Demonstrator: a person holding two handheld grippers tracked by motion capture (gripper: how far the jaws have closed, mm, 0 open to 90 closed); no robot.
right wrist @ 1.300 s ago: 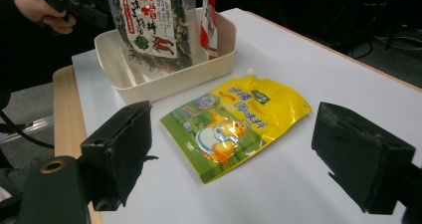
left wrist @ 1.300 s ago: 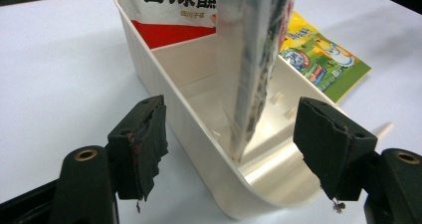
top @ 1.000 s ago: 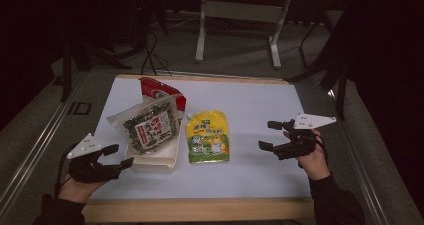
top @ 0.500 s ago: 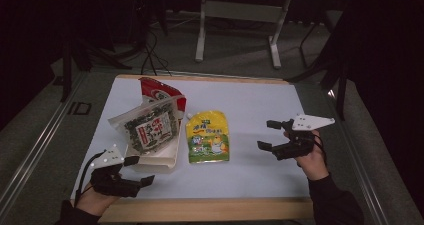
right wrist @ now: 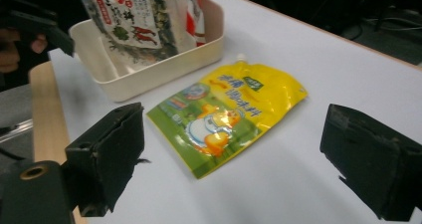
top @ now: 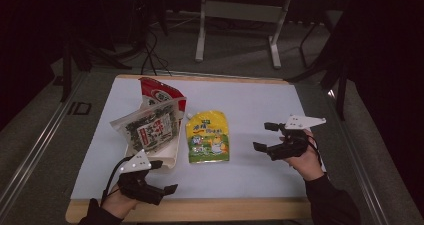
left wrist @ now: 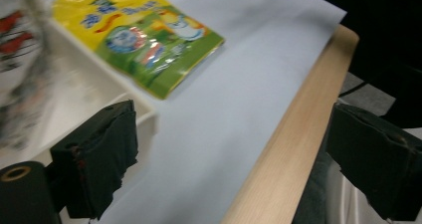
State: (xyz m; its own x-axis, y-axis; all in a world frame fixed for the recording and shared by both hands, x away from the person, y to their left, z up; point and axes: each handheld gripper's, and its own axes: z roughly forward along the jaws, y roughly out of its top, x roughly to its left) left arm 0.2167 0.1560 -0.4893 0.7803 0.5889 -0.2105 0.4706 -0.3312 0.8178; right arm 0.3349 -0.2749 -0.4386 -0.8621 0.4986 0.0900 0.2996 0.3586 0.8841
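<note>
Tabletop: pale sheet with a wooden front edge
Tray: cream, left half, holding two upright snack bags
Yellow pouch: flat at mid-tabletop, just right of the tray
Right tool: wide open, empty, right of the pouch
Left tool: at the front edge by the tray's near corner, jaws just opened wide, nothing between them

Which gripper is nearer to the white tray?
Left. The left gripper sits just in front of the white tray, jaws open. The right gripper is beyond the yellow pouch.
</note>
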